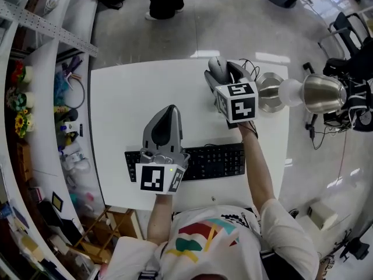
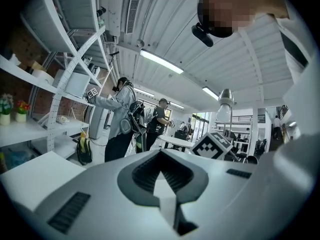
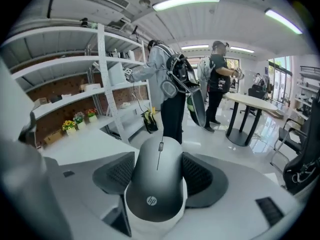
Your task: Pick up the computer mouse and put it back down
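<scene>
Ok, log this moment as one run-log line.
right gripper shut on computer mouse | left gripper shut, empty, near keyboard | lift off table unclear

The left gripper (image 1: pixel 169 114) is held low and close to the body on a bent left forearm (image 1: pixel 156 217). It is tipped upward, with its fingers (image 2: pixel 90 184) brought together. The right gripper (image 1: pixel 224 69) is carried farther forward on an outstretched bare right forearm (image 1: pixel 256 159). Its fingers (image 3: pixel 207 176) are closed against both sides of the computer mouse (image 3: pixel 156 184).
</scene>
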